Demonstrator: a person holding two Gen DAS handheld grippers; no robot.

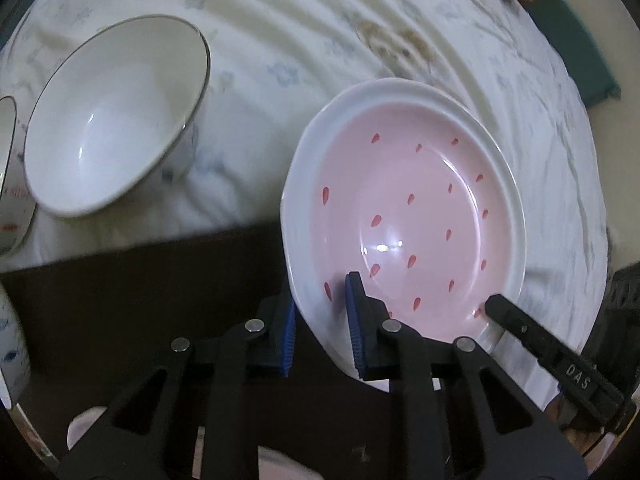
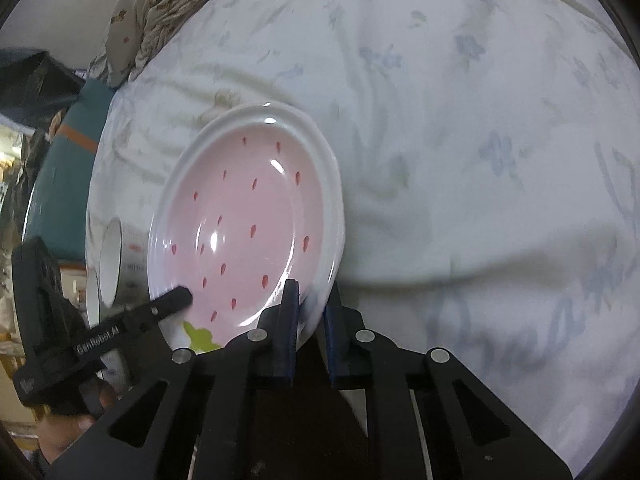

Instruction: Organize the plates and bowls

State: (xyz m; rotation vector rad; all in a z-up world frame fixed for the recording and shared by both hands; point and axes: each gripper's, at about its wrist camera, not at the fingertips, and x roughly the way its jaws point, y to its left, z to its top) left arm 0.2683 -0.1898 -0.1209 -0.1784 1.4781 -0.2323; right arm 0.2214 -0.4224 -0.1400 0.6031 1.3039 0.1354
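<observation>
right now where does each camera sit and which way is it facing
Left wrist: on the left tongs, looking steeply down at the pink plate and a white bowl; own blue-padded fingers clamp the rim.
Right wrist: on the right tongs, looking down at the plate's opposite rim.
Shared: the plate, the floral sheet, and each other's tongs.

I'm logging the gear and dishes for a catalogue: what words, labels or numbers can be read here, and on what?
"DAS" on the black finger of the right claw, seen from the left wrist view.
"GenRobot.AI" on the black finger of the left claw, seen from the right wrist view.
Red markings on the white cup behind the pink plate: too blurred to read.
Red marks on the cup at the left edge: unreadable.
</observation>
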